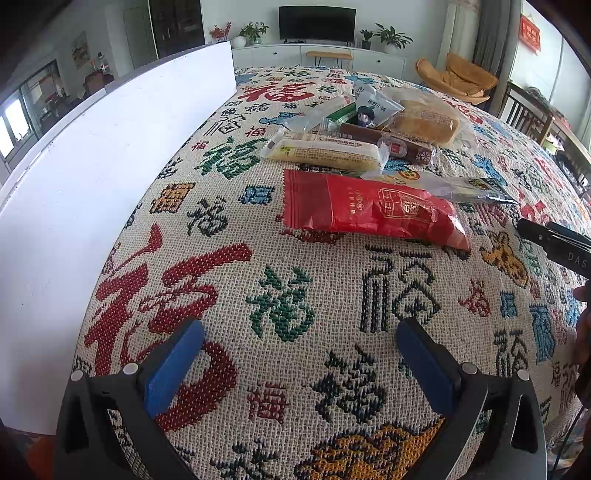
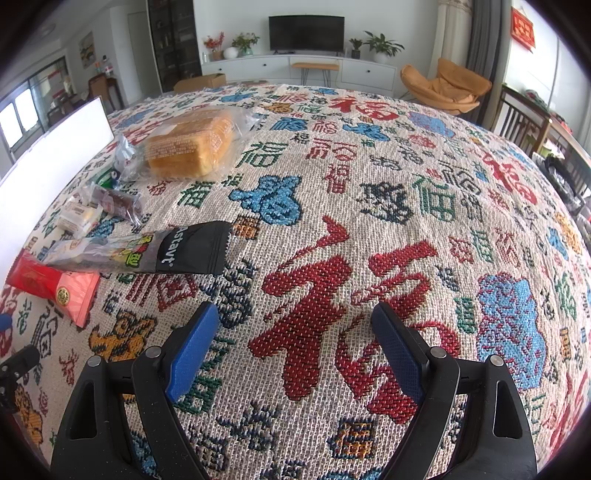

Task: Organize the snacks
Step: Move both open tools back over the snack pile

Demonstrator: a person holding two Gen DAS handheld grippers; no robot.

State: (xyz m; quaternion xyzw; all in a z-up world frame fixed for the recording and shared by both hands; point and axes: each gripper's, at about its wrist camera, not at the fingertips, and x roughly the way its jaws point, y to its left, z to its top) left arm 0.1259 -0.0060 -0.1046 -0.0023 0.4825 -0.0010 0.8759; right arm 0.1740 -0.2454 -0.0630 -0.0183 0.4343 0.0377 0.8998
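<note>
- Nearest in the left wrist view, the left gripper (image 1: pixel 299 354) hangs over the patterned tablecloth (image 1: pixel 229 295) with its blue-padded jaws spread wide and nothing between them.
- In the right wrist view the right gripper (image 2: pixel 295 343) stands the same way — jaws wide apart, only bare cloth between the pads.
- Just beyond the left gripper lies a red snack packet (image 1: pixel 369 210), flat on the cloth; from the right view it sits at the far left edge (image 2: pixel 51 288).
- Resting partly on the red packet's far side is a long clear wrapper with a black end (image 2: pixel 147 251), lying across the cloth with the black end toward the right gripper's side.
- Behind that, a pale yellow wrapped bar (image 1: pixel 325 153) lies crosswise, with a dark brown sausage-shaped snack (image 1: pixel 388 142) just behind it, touching or overlapping it.
- Further back sit a small clear bag with a cartoon figure (image 1: pixel 369 110) and a bagged loaf of bread (image 1: pixel 424 122) — all close together in one loose pile.
- A white board (image 1: pixel 92 177) stands upright along the left edge of the table.
- Farthest off, a dark television (image 1: pixel 317 23) on a white cabinet and an orange chair (image 1: pixel 458 79).
</note>
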